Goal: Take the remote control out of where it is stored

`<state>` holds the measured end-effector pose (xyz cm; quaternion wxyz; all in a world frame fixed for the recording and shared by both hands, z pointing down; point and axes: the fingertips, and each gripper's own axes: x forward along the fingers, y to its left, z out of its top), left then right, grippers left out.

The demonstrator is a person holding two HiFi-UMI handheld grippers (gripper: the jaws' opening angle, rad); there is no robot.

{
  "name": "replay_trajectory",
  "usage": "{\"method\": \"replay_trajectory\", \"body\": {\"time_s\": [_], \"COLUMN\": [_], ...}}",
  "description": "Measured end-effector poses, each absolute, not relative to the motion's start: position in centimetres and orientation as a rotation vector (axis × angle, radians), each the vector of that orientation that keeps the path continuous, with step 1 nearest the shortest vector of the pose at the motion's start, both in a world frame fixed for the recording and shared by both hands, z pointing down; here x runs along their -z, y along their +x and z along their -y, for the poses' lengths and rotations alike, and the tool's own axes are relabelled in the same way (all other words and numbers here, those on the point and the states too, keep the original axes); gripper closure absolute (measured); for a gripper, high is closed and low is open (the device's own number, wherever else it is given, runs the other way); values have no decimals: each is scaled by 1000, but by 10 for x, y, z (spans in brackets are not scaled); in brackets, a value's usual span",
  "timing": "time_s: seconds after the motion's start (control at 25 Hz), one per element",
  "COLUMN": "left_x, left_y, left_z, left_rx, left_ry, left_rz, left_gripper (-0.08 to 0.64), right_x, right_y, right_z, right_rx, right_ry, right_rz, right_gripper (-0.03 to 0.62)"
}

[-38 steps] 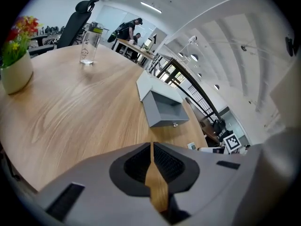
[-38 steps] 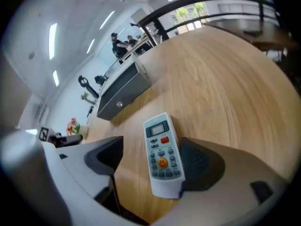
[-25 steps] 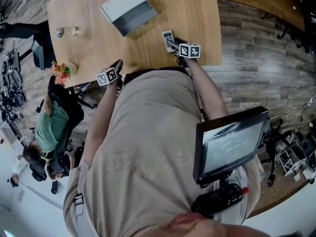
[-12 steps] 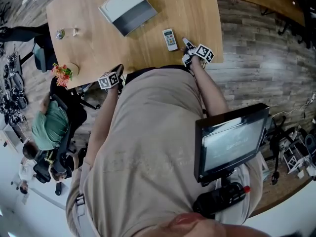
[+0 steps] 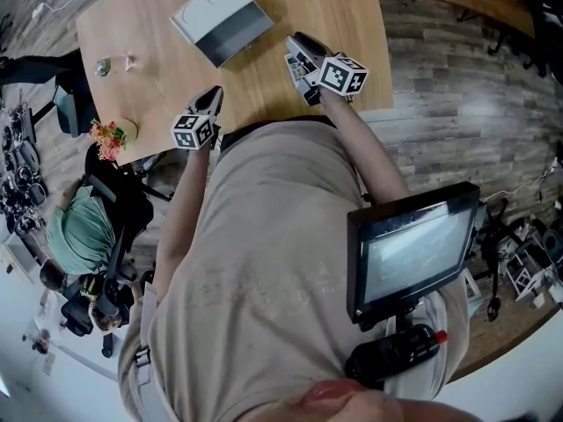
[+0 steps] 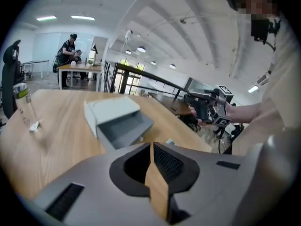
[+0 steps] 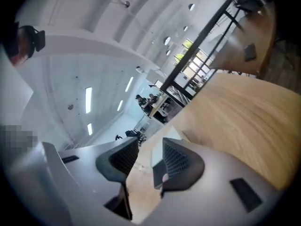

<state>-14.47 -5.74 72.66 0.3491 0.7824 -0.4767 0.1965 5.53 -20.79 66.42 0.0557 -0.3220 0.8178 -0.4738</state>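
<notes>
The white remote control (image 5: 292, 67) lies flat on the wooden table (image 5: 158, 42), half hidden under my raised right gripper (image 5: 297, 40); its tip (image 6: 170, 142) shows just past the left jaws. The grey storage box (image 5: 224, 16) with its drawer pulled out stands behind it (image 6: 117, 121). My right gripper (image 7: 150, 145) hangs in the air above the remote. Its jaws have just been closing and stand open by a narrow gap, with nothing between them. My left gripper (image 5: 211, 98) is held over the near table edge, its jaws (image 6: 151, 147) shut and empty.
A small clear bottle (image 5: 104, 63) and a white scrap stand at the table's far left. A flower pot (image 5: 110, 133) sits at the left corner. People sit on office chairs (image 5: 79, 227) on the floor at left. A monitor (image 5: 412, 251) hangs at my chest.
The right gripper left the remote on the table, drew back to the near edge, then rose above it. The left gripper lifted and moved forward over the table edge.
</notes>
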Motion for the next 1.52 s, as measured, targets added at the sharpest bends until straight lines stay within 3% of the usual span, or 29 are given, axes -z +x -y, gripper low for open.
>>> {"method": "replay_trajectory", "body": {"time_s": [0.36, 0.68, 1.28, 1.52], "left_x": [-558, -506, -503, -513], "left_y": [-129, -150, -198, -190], "left_z": [135, 134, 113, 112], "left_rx": [67, 199, 118, 56], "left_ry": [2213, 2253, 2323, 2338], "left_rz": [1309, 1287, 1097, 982], "left_gripper": [554, 554, 555, 554], "right_x": [-508, -474, -509, -646], "right_y": [-1, -16, -3, 46], "right_z": [212, 192, 173, 147], "right_rx": [898, 453, 582, 864], "right_ry": [-838, -989, -1470, -1962], "right_rz": [-2792, -2958, -2812, -3046], "right_gripper": [426, 426, 442, 442]}}
